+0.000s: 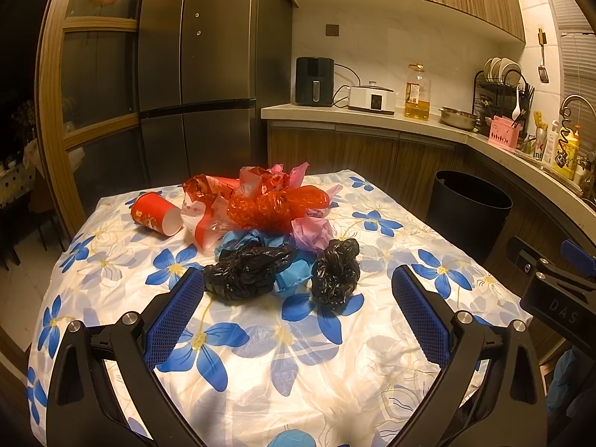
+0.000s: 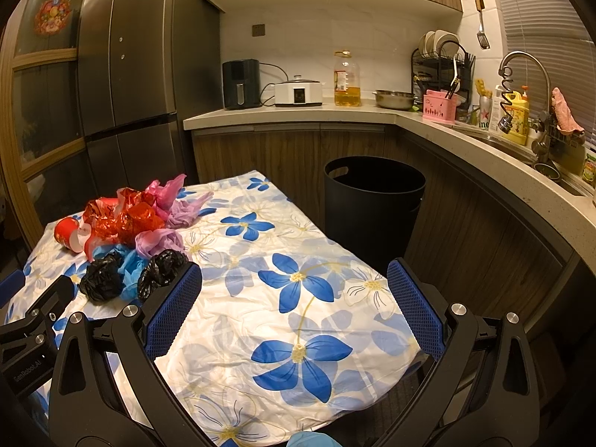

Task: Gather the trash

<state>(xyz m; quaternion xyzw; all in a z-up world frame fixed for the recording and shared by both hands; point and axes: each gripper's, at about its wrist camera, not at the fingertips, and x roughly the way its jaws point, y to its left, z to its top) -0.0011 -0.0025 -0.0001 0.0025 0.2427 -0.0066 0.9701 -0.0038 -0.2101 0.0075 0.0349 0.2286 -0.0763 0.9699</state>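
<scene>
Both the left gripper (image 1: pixel 298 298) and right gripper (image 2: pixel 294 298) gape wide, holding nothing, while crumpled bags (image 1: pixel 260 216) and a red cup (image 1: pixel 154 214) lie heaped on the table (image 1: pixel 335 354) beside the black bin (image 2: pixel 374 201), whose inside shows only dark.

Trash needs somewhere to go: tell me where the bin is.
The bin stands on the floor beyond the table's right far edge, against the cabinets; it also shows at right in the left view.

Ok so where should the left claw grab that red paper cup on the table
The red paper cup lies on its side, open mouth toward the trash pile. Pinching across the round body risks rolling or crushing, so I'd probably clamp the rim wall, one finger inside the mouth, coming from the near side with the left claw.
</scene>
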